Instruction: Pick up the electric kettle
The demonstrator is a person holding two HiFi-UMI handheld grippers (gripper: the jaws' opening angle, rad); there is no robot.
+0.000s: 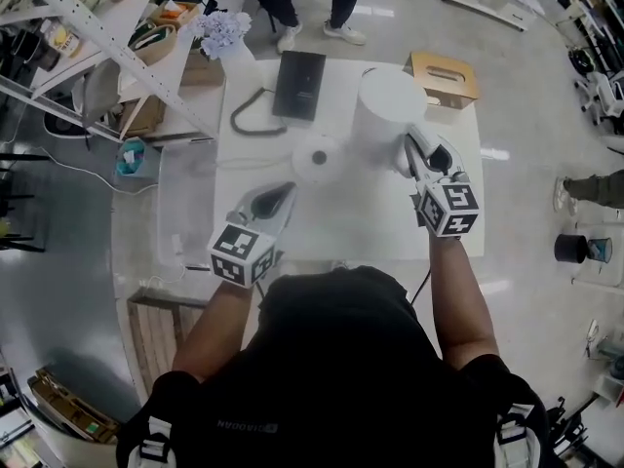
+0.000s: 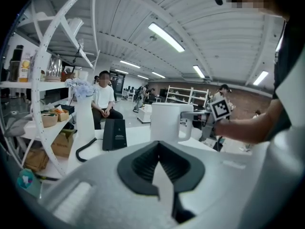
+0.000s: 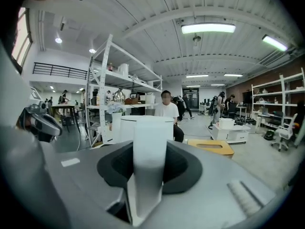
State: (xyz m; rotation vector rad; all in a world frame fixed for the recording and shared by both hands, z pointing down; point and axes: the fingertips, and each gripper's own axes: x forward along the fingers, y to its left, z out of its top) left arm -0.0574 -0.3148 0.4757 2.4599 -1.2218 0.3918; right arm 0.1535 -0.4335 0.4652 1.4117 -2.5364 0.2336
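Shiny grey floor (image 1: 88, 291) lies all round a white table (image 1: 341, 224) in the head view, with metal shelves (image 1: 97, 52) off its left side. Near the far right corner stands the white electric kettle (image 1: 388, 105). The right gripper (image 1: 410, 150) has its jaws closed on the kettle's handle (image 1: 401, 161). The left gripper (image 1: 281, 192) hangs over the front left part of the table with nothing in it. A white round thing (image 1: 317, 159) sits just past it, and a black box (image 1: 299, 84) lies by the far edge.

From the left gripper view, the jaws are pressed together with nothing between them. Far ahead stands the kettle (image 2: 166, 122), with the other gripper at the top of its handle. A person (image 2: 104, 101) sits behind the table.

From the right gripper view, the white handle (image 3: 148, 137) fills the gap between the jaws. The kettle's round body (image 3: 127, 128) is right behind it. Long lights (image 3: 208, 28) shine on the ribbed ceiling.
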